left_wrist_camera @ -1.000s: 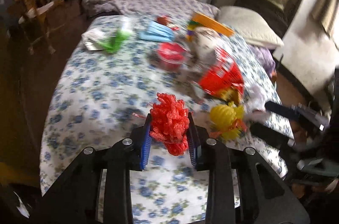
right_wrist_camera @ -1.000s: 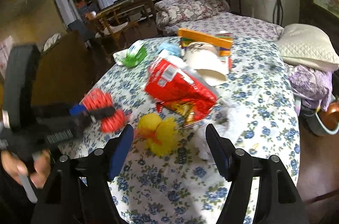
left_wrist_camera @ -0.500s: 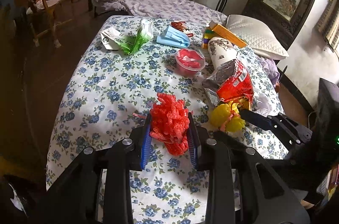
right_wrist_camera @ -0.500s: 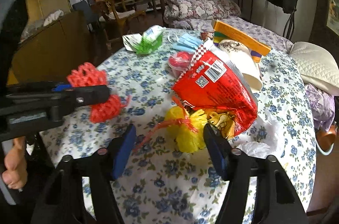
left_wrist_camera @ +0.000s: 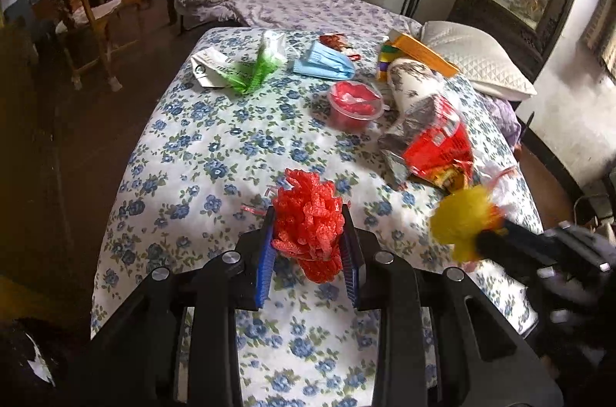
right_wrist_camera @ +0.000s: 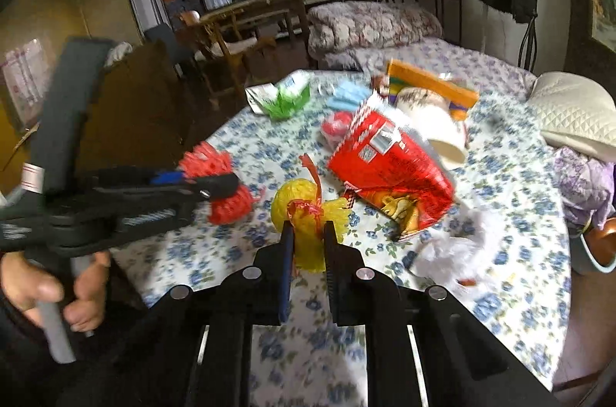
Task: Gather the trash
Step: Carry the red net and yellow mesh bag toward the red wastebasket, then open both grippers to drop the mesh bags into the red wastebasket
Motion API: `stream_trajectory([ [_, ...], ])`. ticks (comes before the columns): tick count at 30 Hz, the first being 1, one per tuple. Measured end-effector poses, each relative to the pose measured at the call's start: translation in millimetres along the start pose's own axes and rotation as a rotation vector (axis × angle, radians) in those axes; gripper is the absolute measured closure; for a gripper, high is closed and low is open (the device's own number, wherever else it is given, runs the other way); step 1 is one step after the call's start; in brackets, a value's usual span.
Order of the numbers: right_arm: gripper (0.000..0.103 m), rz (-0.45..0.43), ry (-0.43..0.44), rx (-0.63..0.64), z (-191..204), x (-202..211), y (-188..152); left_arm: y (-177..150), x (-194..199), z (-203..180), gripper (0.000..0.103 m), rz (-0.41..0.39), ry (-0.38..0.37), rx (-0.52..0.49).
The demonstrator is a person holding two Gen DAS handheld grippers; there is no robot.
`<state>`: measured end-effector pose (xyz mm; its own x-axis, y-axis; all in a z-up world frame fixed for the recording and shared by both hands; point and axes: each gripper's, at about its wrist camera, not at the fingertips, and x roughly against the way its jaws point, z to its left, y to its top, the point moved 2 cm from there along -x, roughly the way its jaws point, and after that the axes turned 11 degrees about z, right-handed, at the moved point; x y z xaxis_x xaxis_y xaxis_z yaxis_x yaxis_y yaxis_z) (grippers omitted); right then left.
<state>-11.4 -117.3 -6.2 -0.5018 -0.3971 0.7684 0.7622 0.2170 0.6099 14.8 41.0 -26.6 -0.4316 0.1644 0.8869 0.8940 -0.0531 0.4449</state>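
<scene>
My left gripper (left_wrist_camera: 308, 234) is shut on a red foam net (left_wrist_camera: 308, 222) and holds it above the near part of the floral tablecloth (left_wrist_camera: 200, 153). It also shows in the right wrist view (right_wrist_camera: 215, 185), with the red net (right_wrist_camera: 231, 207) in it. My right gripper (right_wrist_camera: 307, 234) is shut on a yellow foam net (right_wrist_camera: 308, 214) tied with a red strip, lifted just off the cloth. In the left wrist view the yellow net (left_wrist_camera: 462, 222) is at the right, blurred.
On the table lie a red snack bag (left_wrist_camera: 435, 145), a red plastic cup (left_wrist_camera: 354, 107), a blue face mask (left_wrist_camera: 323, 64), a green wrapper (left_wrist_camera: 254, 68), a paper cup (left_wrist_camera: 412, 84), an orange box (left_wrist_camera: 419, 49) and white plastic (right_wrist_camera: 454, 245). Wooden chairs (left_wrist_camera: 88, 18) stand left.
My right gripper has closed on the yellow net, which lay between its open jaws before, and raised it. The left gripper keeps the red net, nearly still.
</scene>
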Motion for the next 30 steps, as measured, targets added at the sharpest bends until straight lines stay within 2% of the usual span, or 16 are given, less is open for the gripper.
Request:
stream_trajectory([
  [4, 0.087, -0.075, -0.046, -0.008, -16.2, 48.0, -14.6, -4.0, 21.3, -30.4, 0.072, -0.036, -0.043, -0.091],
  [8, 0.087, -0.132, -0.134, -0.089, -64.4, 101.2, -42.0, -6.6, 35.4, -82.8, 0.072, -0.028, -0.141, -0.208],
  [12, 0.087, -0.13, -0.206, -0.19, -119.9, 135.3, -75.6, -10.6, 44.8, -148.8, 0.072, -0.022, -0.215, -0.352],
  [15, 0.087, -0.082, -0.266, -0.267, -160.6, 141.4, -109.2, -15.9, 41.1, -204.7, 0.072, 0.021, -0.286, -0.446],
  [18, 0.087, -0.007, -0.307, -0.357, -200.5, 136.8, -150.9, -27.1, 25.6, -268.1, 0.072, 0.099, -0.357, -0.533],
  [21, 0.087, 0.055, -0.327, -0.451, -231.8, 127.4, -193.3, -39.7, 5.2, -313.6, 0.072, 0.174, -0.394, -0.596],
  [22, 0.087, 0.069, -0.326, -0.483, -241.0, 123.9, -205.5, -46.3, -8.0, -336.4, 0.072, 0.225, -0.4, -0.619],
  [26, 0.087, 0.126, -0.306, -0.625, -280.4, 103.7, -257.5, -63.7, -48.2, -388.6, 0.072, 0.394, -0.426, -0.627],
  [28, 0.087, 0.146, -0.302, -0.665, -290.3, 94.7, -272.3, -70.6, -72.9, -414.3, 0.072, 0.48, -0.431, -0.615],
  [30, 0.087, 0.168, -0.293, -0.708, -303.0, 84.2, -290.3, -75.6, -93.1, -430.8, 0.072, 0.534, -0.428, -0.597],
])
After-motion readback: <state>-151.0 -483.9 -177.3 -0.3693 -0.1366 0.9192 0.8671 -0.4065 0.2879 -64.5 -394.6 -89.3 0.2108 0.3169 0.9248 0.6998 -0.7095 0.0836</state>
